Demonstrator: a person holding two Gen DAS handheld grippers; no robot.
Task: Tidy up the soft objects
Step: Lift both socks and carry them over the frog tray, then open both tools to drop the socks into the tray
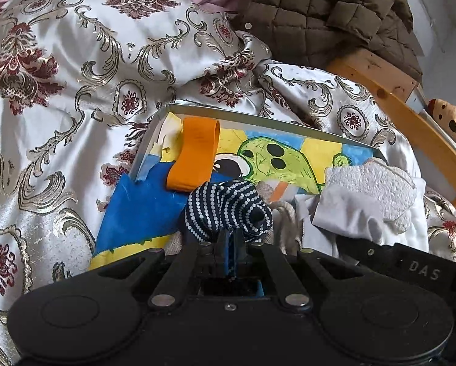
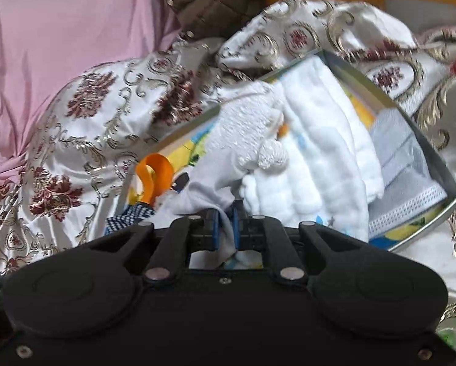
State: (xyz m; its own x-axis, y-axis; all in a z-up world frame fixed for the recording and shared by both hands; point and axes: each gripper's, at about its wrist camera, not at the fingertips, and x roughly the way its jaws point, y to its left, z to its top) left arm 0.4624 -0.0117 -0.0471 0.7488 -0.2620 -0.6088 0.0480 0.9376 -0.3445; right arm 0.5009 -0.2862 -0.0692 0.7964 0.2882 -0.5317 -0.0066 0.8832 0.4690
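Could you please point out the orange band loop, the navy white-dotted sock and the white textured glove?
orange band loop [image 1: 194, 155], left wrist view, flat middle.
navy white-dotted sock [image 1: 225, 210], left wrist view, bunched body.
white textured glove [image 2: 246, 125], right wrist view, palm.

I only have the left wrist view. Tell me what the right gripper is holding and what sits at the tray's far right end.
Observer: The right gripper is shut on a white textured cloth that hangs over the tray.
Operator: Report what lies under that cloth.
Observer: A folded white quilted cloth lies in the tray beneath it.
Operator: Now the far right end.
Observer: A grey face mask lies flat against the tray's right wall, partly under the quilted cloth.
Operator: Say whether the orange band shows there too.
Observer: Yes, the orange band stands looped at the tray's left side.
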